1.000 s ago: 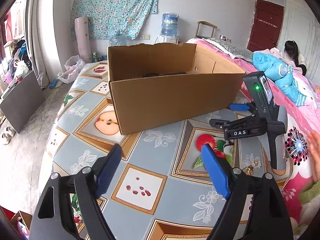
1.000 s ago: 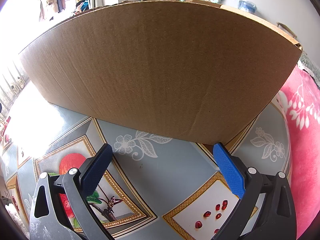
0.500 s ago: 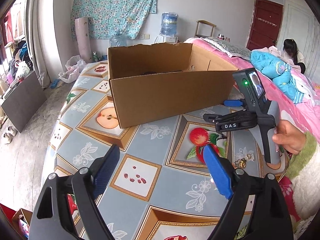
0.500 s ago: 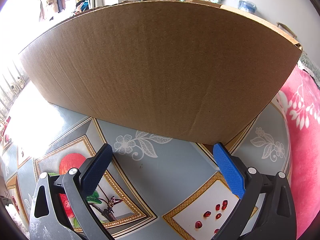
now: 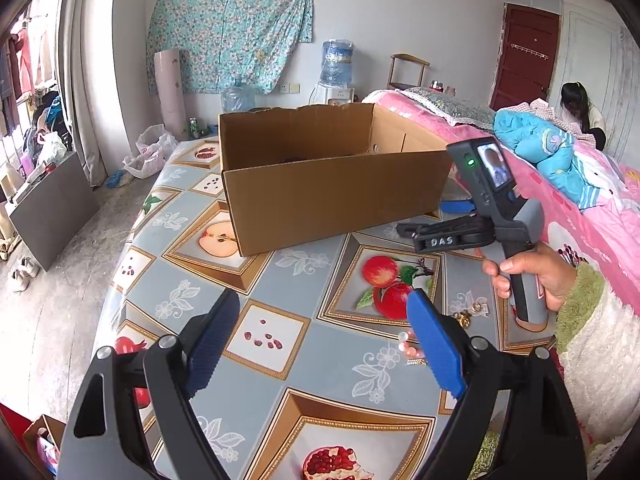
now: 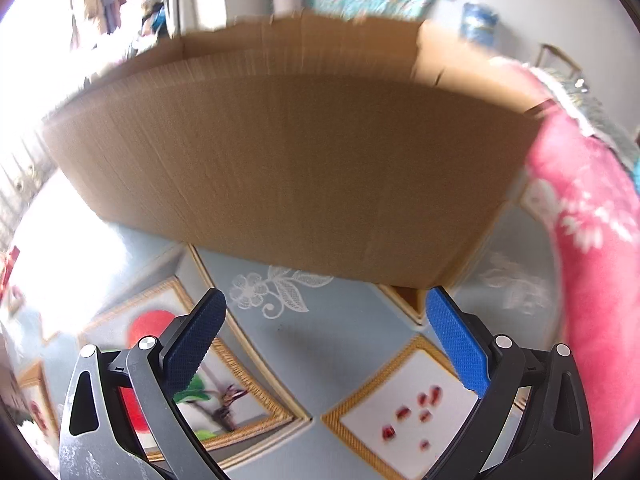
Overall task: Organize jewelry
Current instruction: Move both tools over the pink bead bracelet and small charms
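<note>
Bedroom with a floral cloth (image 5: 230, 28) pinned to the far wall, a water dispenser (image 5: 337, 66) below it, a dark red door (image 5: 526, 54) at right. Fruit-print tablecloth (image 5: 280, 280) over the table, pink bedding (image 5: 592, 216) along its right side.

Open cardboard box (image 5: 332, 196) standing on the cloth toward the far end; inside mostly hidden, only something dark glimpsed low down.

Left gripper (image 5: 322, 334) low in the near foreground, blue pads spread wide, nothing between them, only the cloth beneath.

Right gripper (image 6: 326, 336) likewise spread wide and empty, aimed at the near wall of the box (image 6: 288, 168), which fills most of that blurred view. Seen from the left wrist, held by a hand (image 5: 532, 276) in a fuzzy green-cuffed sleeve (image 5: 588, 344), small screen on its back lit, tips close to the box's right end.

Jewelry (image 5: 466, 314) lying loose on the cloth, outside the box, between the left gripper's right pad and the right hand: small gold pieces, with pale pink beads (image 5: 410, 348) just beside the pad. Neither touched by either tool.
</note>
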